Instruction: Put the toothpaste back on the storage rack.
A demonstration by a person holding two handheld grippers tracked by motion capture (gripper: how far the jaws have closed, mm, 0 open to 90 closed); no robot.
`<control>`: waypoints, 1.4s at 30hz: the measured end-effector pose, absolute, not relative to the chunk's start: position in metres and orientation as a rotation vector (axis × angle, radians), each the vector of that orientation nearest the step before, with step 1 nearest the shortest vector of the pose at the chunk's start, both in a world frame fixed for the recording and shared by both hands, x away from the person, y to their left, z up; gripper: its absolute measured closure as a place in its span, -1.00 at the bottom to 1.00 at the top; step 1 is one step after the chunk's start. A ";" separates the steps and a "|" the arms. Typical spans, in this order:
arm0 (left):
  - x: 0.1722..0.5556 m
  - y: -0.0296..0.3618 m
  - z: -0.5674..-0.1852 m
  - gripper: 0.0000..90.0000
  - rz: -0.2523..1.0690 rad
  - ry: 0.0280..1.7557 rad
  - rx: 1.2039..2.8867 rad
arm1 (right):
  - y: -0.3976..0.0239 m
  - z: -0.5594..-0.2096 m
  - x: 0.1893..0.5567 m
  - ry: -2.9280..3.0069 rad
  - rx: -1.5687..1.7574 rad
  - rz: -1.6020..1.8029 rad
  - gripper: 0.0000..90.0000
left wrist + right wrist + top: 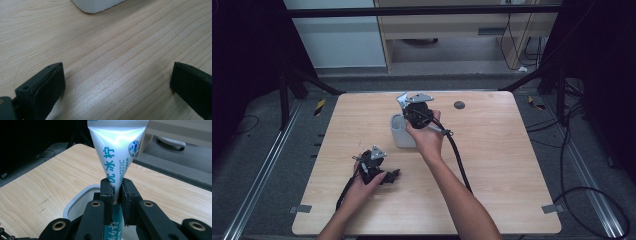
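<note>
A white and teal toothpaste tube [117,152] stands upright with its flat crimped end up, pinched by my right gripper [117,192], which is shut on it. Its lower end drops toward a white cup [77,203] directly below. In the high view the right gripper [417,111] hovers over that cup [401,132] at the table's middle back. My left gripper [388,175] rests low on the table near the front left, open, with bare wood between its jaws [117,82]. The cup's white base [97,6] shows just beyond it.
The wooden table [492,165] has a small dark round disc [459,105] at the back right. A black cable [459,160] trails from the right gripper across the table. Dark frame legs and floor cables surround the table.
</note>
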State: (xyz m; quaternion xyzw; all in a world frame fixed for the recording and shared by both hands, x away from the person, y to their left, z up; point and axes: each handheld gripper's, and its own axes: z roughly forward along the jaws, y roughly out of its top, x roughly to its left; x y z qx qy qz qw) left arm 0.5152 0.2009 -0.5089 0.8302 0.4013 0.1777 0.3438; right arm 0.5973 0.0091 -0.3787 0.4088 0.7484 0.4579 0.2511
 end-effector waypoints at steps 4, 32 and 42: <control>0.515 0.201 -0.509 -1.00 0.462 1.044 2.156 | 0.009 -0.380 0.598 2.040 1.116 1.243 0.79; 0.515 0.201 -0.509 -1.00 0.460 1.045 2.155 | 0.012 -0.388 0.603 2.080 1.138 1.204 0.79; 0.515 0.201 -0.509 -1.00 0.459 1.045 2.155 | 0.014 -0.390 0.603 2.098 1.138 1.188 0.79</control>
